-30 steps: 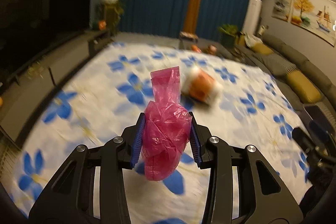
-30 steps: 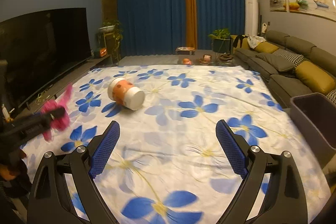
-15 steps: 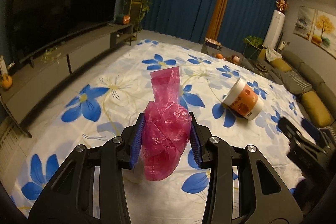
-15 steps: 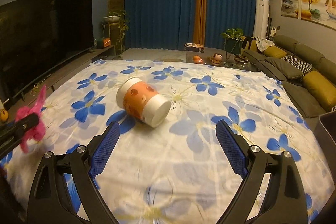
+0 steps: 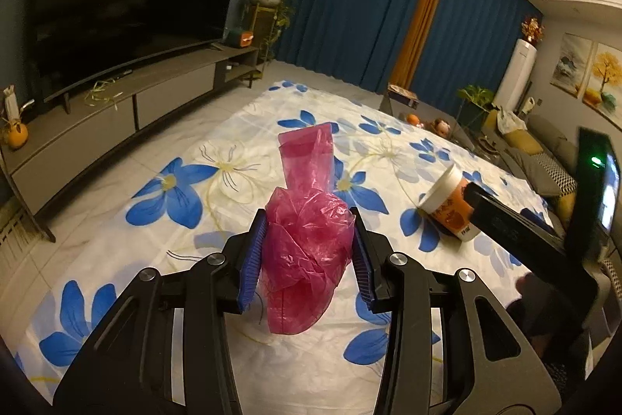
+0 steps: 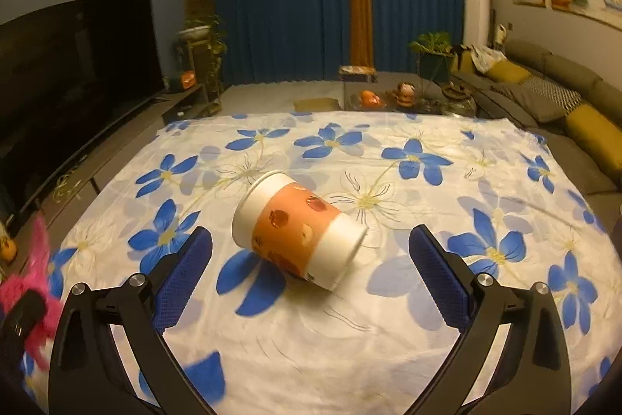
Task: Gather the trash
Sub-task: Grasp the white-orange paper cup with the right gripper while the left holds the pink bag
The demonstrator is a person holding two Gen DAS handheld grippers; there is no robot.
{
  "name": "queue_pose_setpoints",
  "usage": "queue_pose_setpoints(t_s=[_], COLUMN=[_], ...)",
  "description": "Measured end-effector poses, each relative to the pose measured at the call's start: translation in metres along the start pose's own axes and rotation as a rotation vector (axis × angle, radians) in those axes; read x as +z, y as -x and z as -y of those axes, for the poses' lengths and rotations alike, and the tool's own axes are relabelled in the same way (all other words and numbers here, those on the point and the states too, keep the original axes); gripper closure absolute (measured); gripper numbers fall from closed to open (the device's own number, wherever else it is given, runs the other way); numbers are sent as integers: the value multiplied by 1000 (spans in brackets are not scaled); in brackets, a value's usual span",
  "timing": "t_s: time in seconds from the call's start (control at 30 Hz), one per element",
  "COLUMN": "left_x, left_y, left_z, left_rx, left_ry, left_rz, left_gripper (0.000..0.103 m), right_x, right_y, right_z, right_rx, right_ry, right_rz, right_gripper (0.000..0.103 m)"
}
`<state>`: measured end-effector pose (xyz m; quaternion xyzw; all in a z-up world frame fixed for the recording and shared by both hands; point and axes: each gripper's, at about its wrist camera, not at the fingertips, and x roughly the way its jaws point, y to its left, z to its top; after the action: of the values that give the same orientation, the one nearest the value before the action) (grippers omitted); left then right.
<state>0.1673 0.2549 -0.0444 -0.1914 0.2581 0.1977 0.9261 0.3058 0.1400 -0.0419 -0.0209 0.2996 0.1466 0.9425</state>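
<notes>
Orange-banded paper cup (image 6: pixel 297 230) lies on its side just ahead of the opening, empty right tongs (image 6: pixel 311 263); left tongs (image 5: pixel 307 251) clamp a pink plastic bag (image 5: pixel 307 244).

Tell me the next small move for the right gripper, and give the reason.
Probably ease the right gripper forward and down until its fingers straddle the paper cup, then close. The cup lies on its side on the flowered sheet, just ahead of the jaws, which are opening wide with nothing between them. The left gripper is already clamped on the pink plastic bag.
</notes>
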Motion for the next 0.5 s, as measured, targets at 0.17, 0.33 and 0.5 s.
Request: queue_pose_setpoints(t_s=[0.17,0.33,0.5], left_x=[3,3,3], left_y=[2,-2,-3], left_z=[-10,-20,-19], left_rx=[28,54,45], left_ry=[38,71,71], left_rz=[19,11,3], left_gripper=[64,64,64], right_x=[11,17,14], right_y=[-18,-37,-49], right_z=[-12,-14,-10], right_rx=[-55,-96,-100], right_ry=[-39,-84,-117], right_rz=[-11,-48,-84], right_gripper=[6,6,6])
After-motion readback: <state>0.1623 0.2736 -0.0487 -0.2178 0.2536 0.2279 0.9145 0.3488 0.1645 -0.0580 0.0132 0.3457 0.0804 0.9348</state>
